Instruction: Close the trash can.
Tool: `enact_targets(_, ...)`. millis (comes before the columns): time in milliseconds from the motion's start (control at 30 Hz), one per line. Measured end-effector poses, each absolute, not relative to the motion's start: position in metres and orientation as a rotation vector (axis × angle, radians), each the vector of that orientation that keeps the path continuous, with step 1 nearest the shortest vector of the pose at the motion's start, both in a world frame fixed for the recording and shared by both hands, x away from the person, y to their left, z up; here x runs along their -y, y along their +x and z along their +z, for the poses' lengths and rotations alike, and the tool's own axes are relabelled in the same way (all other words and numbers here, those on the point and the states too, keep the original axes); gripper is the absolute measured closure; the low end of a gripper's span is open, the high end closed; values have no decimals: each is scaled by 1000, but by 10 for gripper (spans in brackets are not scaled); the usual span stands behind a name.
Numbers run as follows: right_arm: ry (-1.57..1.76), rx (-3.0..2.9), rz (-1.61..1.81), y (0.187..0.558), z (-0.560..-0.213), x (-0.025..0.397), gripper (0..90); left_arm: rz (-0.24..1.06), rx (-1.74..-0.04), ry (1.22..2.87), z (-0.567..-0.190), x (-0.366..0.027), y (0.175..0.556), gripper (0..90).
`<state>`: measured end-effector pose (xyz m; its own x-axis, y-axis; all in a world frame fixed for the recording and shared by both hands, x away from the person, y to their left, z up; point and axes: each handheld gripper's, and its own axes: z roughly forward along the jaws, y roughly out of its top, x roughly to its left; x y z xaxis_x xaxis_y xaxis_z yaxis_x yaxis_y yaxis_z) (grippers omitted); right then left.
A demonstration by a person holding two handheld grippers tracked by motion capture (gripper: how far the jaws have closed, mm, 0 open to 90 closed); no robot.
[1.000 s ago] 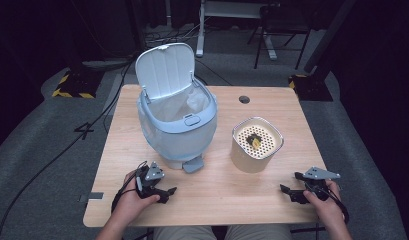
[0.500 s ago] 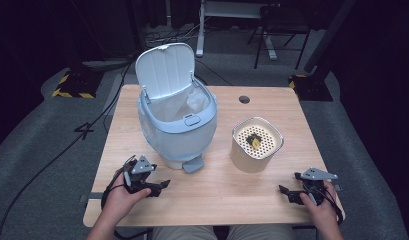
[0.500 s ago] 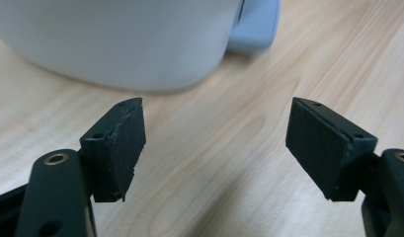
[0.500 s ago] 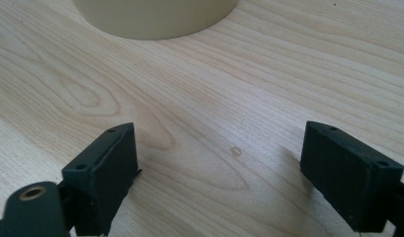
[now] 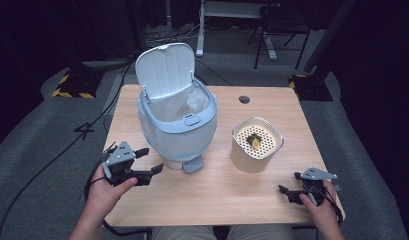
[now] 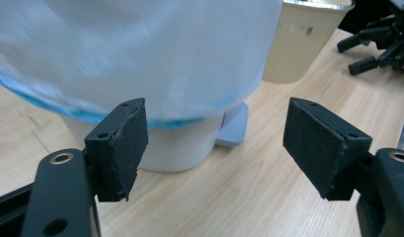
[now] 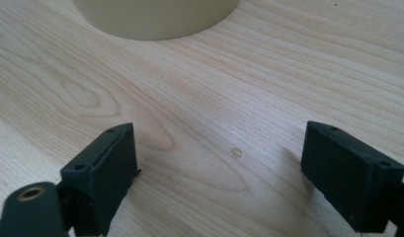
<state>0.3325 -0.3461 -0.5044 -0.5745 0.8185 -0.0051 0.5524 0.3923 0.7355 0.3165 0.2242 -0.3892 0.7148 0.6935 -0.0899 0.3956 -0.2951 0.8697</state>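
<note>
Two hand-held grippers: both sit near the front edge of the pale wooden worktop point(image 5: 227, 200), one at each side.
Left gripper point(image 5: 147, 161): held in the person's left hand point(image 5: 106, 189), just beside the base of the bin; its black fingers point(image 6: 121, 143) stand wide apart with nothing between them.
Left gripper view: looks past those fingers at the bin's lower wall (blurred here) and at the foot pedal point(image 6: 233, 126) on the worktop beyond.
Right gripper point(image 5: 286, 192): held in the person's right hand point(image 5: 319, 207), at the front right corner, well apart from the bin; its fingers point(image 7: 108, 170) are also spread open over bare wood.
Right gripper view: the rounded base of the container point(image 7: 155, 17) lies ahead at the top edge, not touched by either finger.
Light blue plastic pedal bin point(image 5: 178, 131): stands upright left of the worktop's centre, lid point(image 5: 164, 70) raised and tilted back, a white liner bag point(image 5: 184, 106) visible inside the rim.
Pedal: grey-blue, projecting from the bin's foot toward the person point(image 5: 193, 164).
Cream perforated-top container point(image 5: 256, 145): stands upright to the right of the bin, near it but not touching; something yellowish-dark lies on its perforated top point(image 5: 253, 141) (too small to identify).
Round cable hole point(image 5: 244, 99): in the worktop behind the container, near the far edge.
Surroundings: grey carpeted floor point(image 5: 42, 140) with black cables trailing at the left.
</note>
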Motion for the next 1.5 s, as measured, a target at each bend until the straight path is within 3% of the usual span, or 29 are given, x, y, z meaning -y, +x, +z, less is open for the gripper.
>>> enact_targets(533,1186,-2288,1000,333,-504,346,140,391,-635,1854,-314,-253,337,249)
enact_targets(900,1186,-2288,1000,333,-505,346,141,351,-566,1798,-277,-271,373,253)
enact_targets(1500,1186,-2288,1000,333,-504,346,141,421,-713,1803,-242,-277,433,303)
